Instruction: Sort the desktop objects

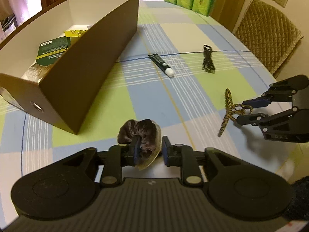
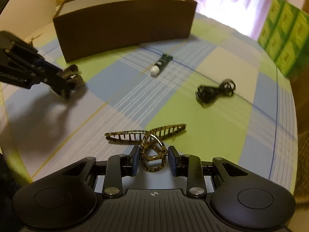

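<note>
We see packets boxed (image 1: 52, 52) upper left; left tool (image 1: 149, 150) straddles scrunchie (image 1: 139, 135), right tool (image 2: 154, 161) straddles hair claw (image 2: 150, 141), neither clamped; tube (image 1: 162, 65), clip (image 1: 208, 60) remain

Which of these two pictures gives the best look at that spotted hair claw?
The right wrist view: the leopard-print hair claw lies close and sharp, its handle loops between the right hand-held gripper fingers. The left wrist view shows the claw only small, edge-on, at the side.
</note>
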### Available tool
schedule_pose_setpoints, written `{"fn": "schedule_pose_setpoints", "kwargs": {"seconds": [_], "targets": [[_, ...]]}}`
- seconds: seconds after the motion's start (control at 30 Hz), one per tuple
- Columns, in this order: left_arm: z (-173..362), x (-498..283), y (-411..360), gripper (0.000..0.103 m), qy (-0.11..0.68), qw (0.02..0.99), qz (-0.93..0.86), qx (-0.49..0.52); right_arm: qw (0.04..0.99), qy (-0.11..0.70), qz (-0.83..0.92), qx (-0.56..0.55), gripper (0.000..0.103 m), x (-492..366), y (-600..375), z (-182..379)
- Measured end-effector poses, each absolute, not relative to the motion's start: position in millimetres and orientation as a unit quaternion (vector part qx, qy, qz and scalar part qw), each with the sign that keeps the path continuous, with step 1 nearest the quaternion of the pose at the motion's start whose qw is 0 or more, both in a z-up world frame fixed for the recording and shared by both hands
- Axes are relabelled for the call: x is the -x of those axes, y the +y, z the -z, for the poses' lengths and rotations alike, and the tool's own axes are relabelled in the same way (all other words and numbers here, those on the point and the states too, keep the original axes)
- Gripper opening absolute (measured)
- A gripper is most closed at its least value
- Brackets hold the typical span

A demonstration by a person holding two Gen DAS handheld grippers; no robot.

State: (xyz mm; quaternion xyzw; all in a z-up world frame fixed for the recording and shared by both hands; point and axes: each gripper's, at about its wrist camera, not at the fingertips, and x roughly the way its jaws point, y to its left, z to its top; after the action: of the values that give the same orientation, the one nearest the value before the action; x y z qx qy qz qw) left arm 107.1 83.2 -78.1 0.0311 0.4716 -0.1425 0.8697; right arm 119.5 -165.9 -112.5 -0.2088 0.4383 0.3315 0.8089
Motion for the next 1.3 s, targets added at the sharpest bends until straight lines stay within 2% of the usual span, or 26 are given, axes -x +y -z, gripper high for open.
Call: {"fn": "schedule_pose_setpoints", "kwargs": {"seconds": [0.07,0.1,0.2,0.43,0.6,0.7,0.73,0.77,0.8,1.0,1.3], "targets": [[76.0,-104.3,83.6,0.043,0.464,0.874,0.142,-0.035,0.814,0.439,-0.324,0.200,0.068,-118.0,-168.2,113.4],[75.6,-104.1,83.6,0.046,0.461,0.876,0.139,-0.041,0.817,0.436,-0.321,0.198,0.073,-116.4,-168.7,112.8],[78.3,-108.7,82.4,0.051,0.452,0.879,0.141,-0.051,0.822,0.426,-0.324,0.193,0.074,-113.3,-167.0,112.5],[84.7,-112.1,69.7,0.071,0.439,0.876,0.186,-0.072,0.820,0.440,-0.311,0.192,0.074,-112.7,-168.4,117.5],[97.0,-119.5,64.2,0.071,0.439,0.872,0.189,-0.109,0.822,0.449,-0.299,0.182,0.074,-108.9,-175.3,119.3],[102.7,-126.3,66.8,0.066,0.439,0.868,0.199,-0.114,0.823,0.452,-0.295,0.178,0.074,-107.0,-177.7,119.8],[105.6,-128.7,67.3,0.054,0.445,0.864,0.205,-0.117,0.823,0.453,-0.293,0.178,0.074,-106.3,-178.2,120.0],[108.4,-130.6,67.5,0.036,0.449,0.859,0.214,-0.120,0.823,0.453,-0.293,0.177,0.074,-105.6,-178.6,120.1],[110.8,-131.5,67.9,0.032,0.452,0.855,0.220,-0.124,0.823,0.453,-0.292,0.176,0.074,-104.9,-178.6,119.9],[109.0,-120.6,72.7,0.021,0.447,0.855,0.229,-0.132,0.825,0.451,-0.293,0.172,0.074,-103.1,-177.3,117.9],[101.3,-96.1,86.2,0.020,0.464,0.857,0.198,-0.107,0.827,0.436,-0.307,0.180,0.074,-115.6,-166.9,118.3]]}}
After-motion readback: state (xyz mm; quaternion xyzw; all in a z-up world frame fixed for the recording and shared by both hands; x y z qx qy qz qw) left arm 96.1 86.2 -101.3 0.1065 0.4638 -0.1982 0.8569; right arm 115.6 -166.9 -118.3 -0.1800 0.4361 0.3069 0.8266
